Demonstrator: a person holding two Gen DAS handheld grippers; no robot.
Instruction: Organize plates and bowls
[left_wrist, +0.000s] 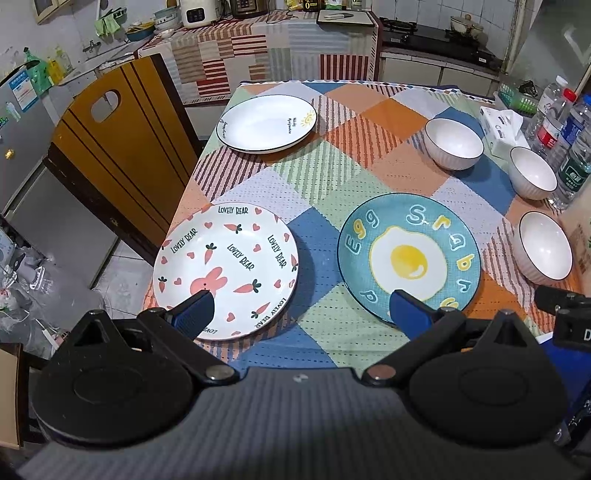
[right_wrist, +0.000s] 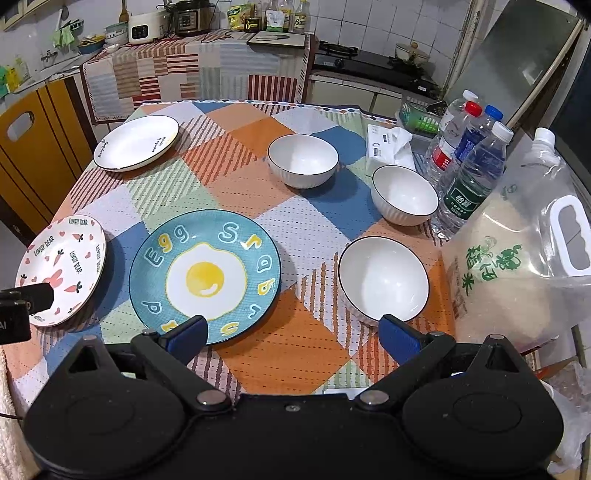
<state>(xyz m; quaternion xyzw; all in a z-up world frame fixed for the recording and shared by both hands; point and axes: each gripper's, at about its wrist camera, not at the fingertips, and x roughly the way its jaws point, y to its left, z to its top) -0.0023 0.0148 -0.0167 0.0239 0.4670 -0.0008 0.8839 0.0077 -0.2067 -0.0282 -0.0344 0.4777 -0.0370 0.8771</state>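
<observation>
Three plates lie on the checked tablecloth: a rabbit-and-carrot plate (left_wrist: 225, 269) near left, a teal fried-egg plate (left_wrist: 408, 256) near middle, and a plain white plate (left_wrist: 266, 123) far left. Three white bowls (left_wrist: 453, 143) (left_wrist: 533, 172) (left_wrist: 545, 246) stand along the right. My left gripper (left_wrist: 301, 314) is open and empty, above the near edge between the two near plates. My right gripper (right_wrist: 291, 334) is open and empty, between the egg plate (right_wrist: 205, 275) and the nearest bowl (right_wrist: 384, 280). The other bowls (right_wrist: 303, 160) (right_wrist: 404, 194) and plates (right_wrist: 61, 269) (right_wrist: 136, 142) show too.
Water bottles (right_wrist: 469, 166), a tissue pack (right_wrist: 388, 147) and a large rice bag (right_wrist: 517, 266) crowd the table's right side. A wooden chair (left_wrist: 122, 147) stands at the left edge. A counter with appliances (left_wrist: 280, 40) and a stove are behind.
</observation>
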